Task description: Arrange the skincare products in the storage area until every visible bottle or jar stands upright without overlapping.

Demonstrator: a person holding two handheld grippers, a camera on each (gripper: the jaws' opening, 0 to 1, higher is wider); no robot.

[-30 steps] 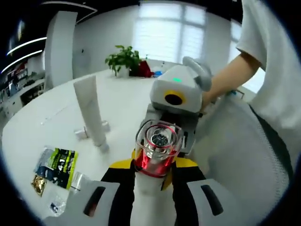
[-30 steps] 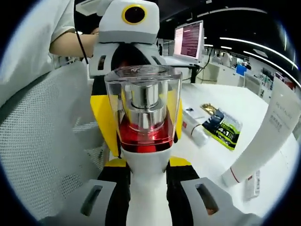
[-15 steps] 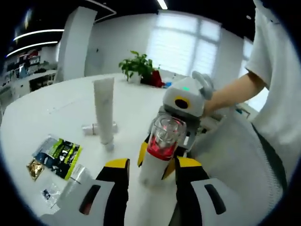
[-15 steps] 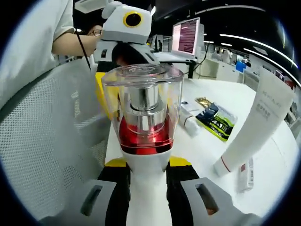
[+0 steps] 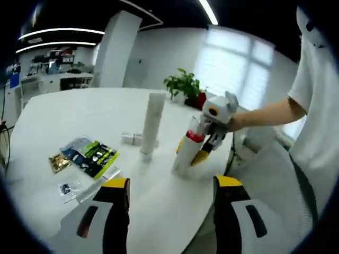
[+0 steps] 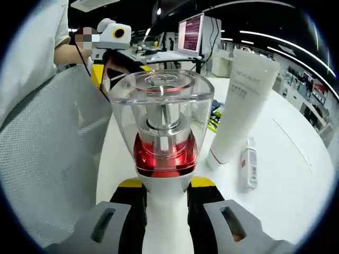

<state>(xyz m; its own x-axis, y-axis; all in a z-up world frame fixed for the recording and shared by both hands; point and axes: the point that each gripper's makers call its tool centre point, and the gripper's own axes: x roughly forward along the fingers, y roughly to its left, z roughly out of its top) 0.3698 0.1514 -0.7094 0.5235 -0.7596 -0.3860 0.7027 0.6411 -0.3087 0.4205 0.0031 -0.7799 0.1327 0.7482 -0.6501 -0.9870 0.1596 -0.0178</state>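
Two grippers in play over the white table (image 5: 47, 137). Right gripper (image 5: 204, 151) is clamped on the white bottle (image 5: 185, 153) with the clear cap and red collar; seen from the left gripper view, the bottle leans, base on or just above the tabletop near the table's edge. I cannot tell whether it touches. Left gripper (image 5: 172, 211) has its jaws spread wide with nothing between them, well apart from the bottle.

Step in hand, by my reading: setting this bottle upright beside the tall white tube (image 5: 150, 126), which stands cap-down. Next move calls for rolling the bottle to vertical, seating the base flat, clear of the tube, then letting go.

Smaller items: green sachet (image 5: 92, 154) lying flat, and a small white tube (image 6: 248, 166) lying on its side just beside the tall tube. That one probably needs standing too.

Against the earlier frames: the left gripper was closed around the bottle a second ago; it has since let go and backed away. The right grip is unchanged.
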